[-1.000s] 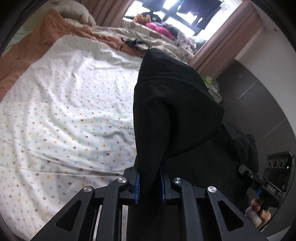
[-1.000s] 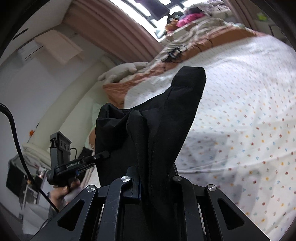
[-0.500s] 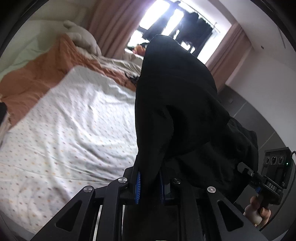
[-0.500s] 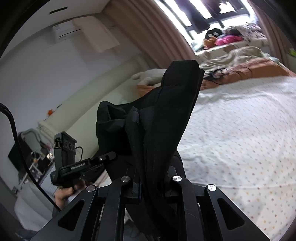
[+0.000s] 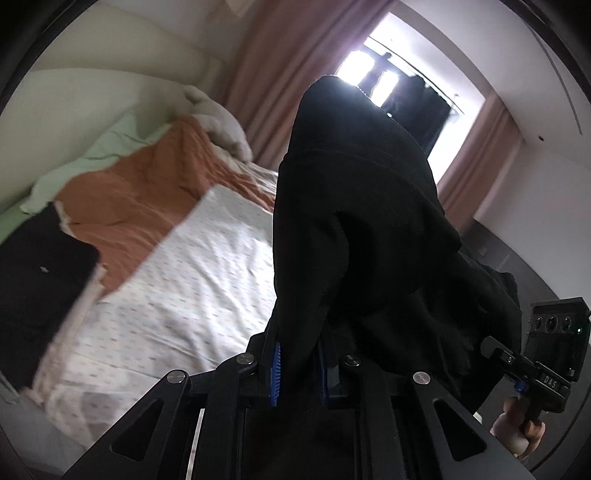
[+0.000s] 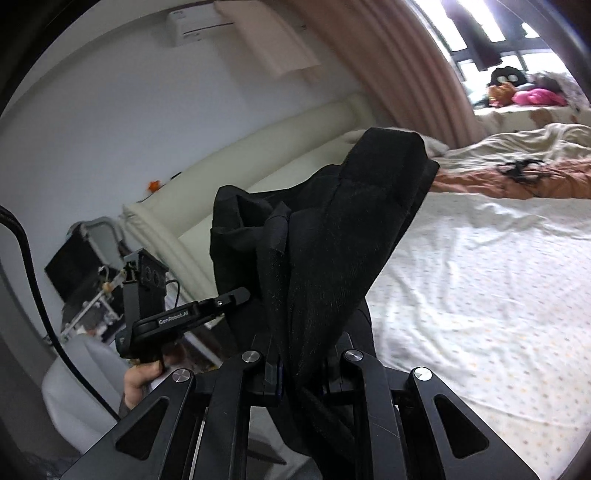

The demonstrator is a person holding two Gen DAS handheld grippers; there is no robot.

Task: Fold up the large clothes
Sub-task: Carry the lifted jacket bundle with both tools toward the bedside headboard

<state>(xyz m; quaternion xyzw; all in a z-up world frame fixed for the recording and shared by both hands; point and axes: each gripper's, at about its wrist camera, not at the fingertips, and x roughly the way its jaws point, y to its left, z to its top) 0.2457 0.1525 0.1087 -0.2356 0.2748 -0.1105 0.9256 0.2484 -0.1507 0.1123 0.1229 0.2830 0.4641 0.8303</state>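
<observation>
Left gripper has its blue-padded fingers pinched tight on a fold of the black garment, cloth squeezed right between the pads at the bottom center of the left wrist view. From there the fabric rises up the middle of the frame in a big dark hump that peaks near the top center, in front of the bright window, and slumps off toward the right edge. Over there the right gripper pokes its tip into the same cloth, with a hand wrapped round its handle in the lower right. Right wrist view is the same deal: the fingers at the bottom center are clamped on a bunched bit of the garment, which stands up to a blunt point in the upper middle and sags left, where the left gripper bites its edge; a hand holds that one at the lower left. So the garment hangs in the air between the two grippers, off the bed. Behind it: a white dotted sheet across the middle, an orange blanket further back, pink curtains at the top, and an air conditioner on the wall at the upper left of the right wrist view.
</observation>
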